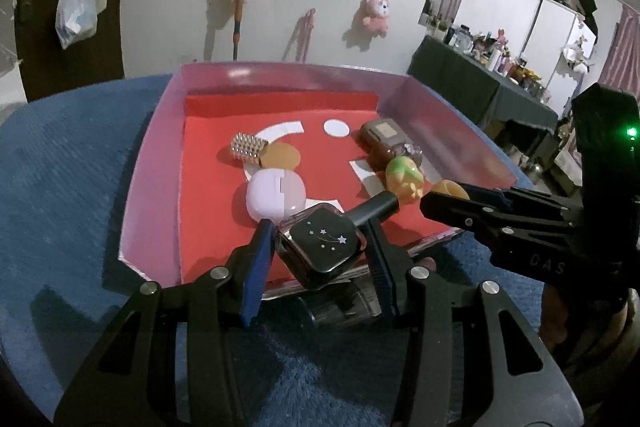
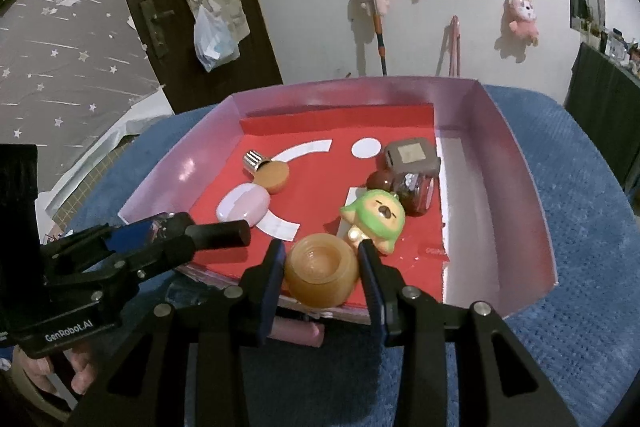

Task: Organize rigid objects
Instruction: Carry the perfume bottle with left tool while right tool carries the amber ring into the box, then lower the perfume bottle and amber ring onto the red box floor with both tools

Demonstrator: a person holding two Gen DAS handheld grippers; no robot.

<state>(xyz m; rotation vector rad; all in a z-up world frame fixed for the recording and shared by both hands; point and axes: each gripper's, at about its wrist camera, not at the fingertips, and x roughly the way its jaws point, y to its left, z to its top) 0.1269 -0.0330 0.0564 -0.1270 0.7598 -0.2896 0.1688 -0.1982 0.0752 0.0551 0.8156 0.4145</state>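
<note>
Left wrist view: your left gripper (image 1: 318, 245) is clamped on the star-printed black bottle (image 1: 320, 247) over the pink tray's (image 1: 152, 163) near edge. Your right gripper (image 2: 322, 265) grips the amber pot (image 2: 322, 271) at the same edge, beside the green figurine (image 2: 374, 219). Both loads appear held clear for placing inside.
</note>
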